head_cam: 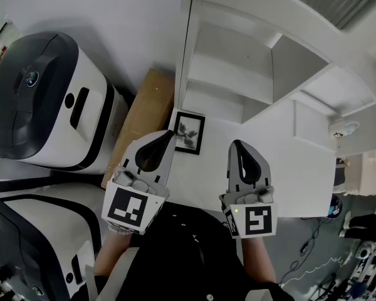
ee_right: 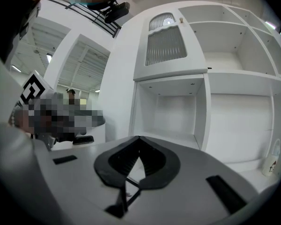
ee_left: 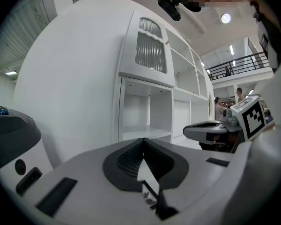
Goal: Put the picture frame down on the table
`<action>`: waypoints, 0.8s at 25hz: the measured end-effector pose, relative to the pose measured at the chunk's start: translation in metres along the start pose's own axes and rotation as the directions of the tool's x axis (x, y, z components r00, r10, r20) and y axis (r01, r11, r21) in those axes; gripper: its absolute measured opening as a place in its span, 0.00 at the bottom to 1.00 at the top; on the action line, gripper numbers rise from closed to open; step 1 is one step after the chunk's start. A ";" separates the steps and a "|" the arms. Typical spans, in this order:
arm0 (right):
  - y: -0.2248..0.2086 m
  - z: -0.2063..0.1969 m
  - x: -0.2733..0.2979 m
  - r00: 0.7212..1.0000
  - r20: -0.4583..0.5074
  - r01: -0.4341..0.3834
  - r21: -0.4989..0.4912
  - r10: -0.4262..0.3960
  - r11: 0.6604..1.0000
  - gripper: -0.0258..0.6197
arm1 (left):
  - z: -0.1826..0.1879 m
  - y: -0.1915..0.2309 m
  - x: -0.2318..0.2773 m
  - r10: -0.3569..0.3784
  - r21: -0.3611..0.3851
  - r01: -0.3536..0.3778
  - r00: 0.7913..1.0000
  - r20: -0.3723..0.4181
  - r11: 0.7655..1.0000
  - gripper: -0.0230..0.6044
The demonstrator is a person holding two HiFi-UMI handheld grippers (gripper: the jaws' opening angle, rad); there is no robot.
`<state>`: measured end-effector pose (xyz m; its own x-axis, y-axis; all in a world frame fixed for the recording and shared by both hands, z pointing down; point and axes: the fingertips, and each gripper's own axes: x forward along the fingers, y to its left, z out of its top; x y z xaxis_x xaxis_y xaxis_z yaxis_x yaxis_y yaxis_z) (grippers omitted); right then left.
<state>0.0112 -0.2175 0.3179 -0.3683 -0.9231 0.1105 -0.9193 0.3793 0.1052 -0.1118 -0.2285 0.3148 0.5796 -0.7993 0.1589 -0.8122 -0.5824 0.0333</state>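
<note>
A small black picture frame (head_cam: 189, 132) with a grey print lies flat on the white table (head_cam: 288, 180), just in front of the cabinet. My left gripper (head_cam: 172, 135) is shut with nothing between its jaws; its tip hovers at the frame's left edge. My right gripper (head_cam: 236, 144) is also shut and empty, a short way right of the frame. In the left gripper view the closed jaws meet at the gripper (ee_left: 143, 143), and part of the frame (ee_left: 150, 192) shows below them. In the right gripper view a frame corner (ee_right: 125, 191) shows under the shut gripper (ee_right: 139, 139).
A white open-shelf cabinet (head_cam: 238, 74) rises behind the table. A brown board (head_cam: 144, 118) leans at the table's left edge. Two large white-and-black machines (head_cam: 44, 99) stand on the left. A small white bottle (ee_right: 270, 164) sits on a shelf at the right.
</note>
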 end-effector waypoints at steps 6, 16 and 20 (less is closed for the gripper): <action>0.000 -0.002 0.001 1.000 -0.007 0.004 -0.001 -0.004 1.000 0.04 | -0.003 0.001 0.002 -0.001 0.001 0.001 1.000 -0.011 1.000 0.04; -0.002 -0.007 0.003 1.000 -0.025 0.010 -0.008 -0.010 1.000 0.04 | -0.008 0.001 0.007 -0.013 -0.001 0.013 1.000 -0.026 1.000 0.04; -0.001 -0.007 0.004 1.000 -0.028 0.006 -0.007 -0.006 1.000 0.04 | -0.009 0.000 0.007 -0.015 0.002 0.015 0.999 -0.030 1.000 0.04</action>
<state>0.0120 -0.2210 0.3253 -0.3587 -0.9233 0.1373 -0.9205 0.3743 0.1123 -0.1081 -0.2330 0.3251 0.5894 -0.7856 0.1883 -0.8033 -0.5945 0.0341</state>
